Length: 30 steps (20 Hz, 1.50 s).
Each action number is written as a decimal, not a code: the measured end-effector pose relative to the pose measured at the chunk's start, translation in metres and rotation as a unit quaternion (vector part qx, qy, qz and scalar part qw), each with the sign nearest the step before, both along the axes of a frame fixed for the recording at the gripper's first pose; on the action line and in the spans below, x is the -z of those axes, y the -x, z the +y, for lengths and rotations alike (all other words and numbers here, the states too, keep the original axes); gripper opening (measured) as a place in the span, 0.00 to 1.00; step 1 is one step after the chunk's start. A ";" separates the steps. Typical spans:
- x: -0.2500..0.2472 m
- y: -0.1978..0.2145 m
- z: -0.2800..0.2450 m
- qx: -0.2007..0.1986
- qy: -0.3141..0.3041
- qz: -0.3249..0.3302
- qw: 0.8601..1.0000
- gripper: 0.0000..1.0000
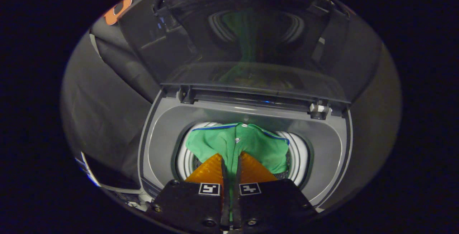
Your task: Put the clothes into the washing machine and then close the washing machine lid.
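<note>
Green garment held over the open drum of the top-loading washer

The gripper [230, 160] has its two fingers drawn nearly together, with a thin fold of the green garment [238, 146] pinched between them, so the cloth hangs from the tips and spreads out just beyond them across the mouth of the drum [298, 158]. It is held there, I judge, so that it falls straight inside once the fingers part instead of catching on the grey top deck [324, 139] around the opening. The glass lid [251, 40] stands raised behind the opening on its hinges, tilted back and mirroring the green cloth, leaving the way down free. Closing the lid is not yet done.
</note>
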<state>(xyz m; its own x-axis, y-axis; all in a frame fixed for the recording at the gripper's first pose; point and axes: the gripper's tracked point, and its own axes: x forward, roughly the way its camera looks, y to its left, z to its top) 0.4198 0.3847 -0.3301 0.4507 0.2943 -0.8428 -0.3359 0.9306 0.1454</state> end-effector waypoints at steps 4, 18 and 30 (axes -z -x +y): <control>0.000 -0.003 0.001 -0.002 0.001 -0.003 1.000 0.07; -0.081 0.006 0.016 -0.081 -0.005 -0.096 0.992 1.00; -0.351 -0.026 0.039 -0.106 -0.150 -0.277 0.943 1.00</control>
<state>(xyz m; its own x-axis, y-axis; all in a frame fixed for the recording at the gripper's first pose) 0.4453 0.4238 0.0207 0.7017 0.6149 -0.3599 -0.6112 0.7791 0.1396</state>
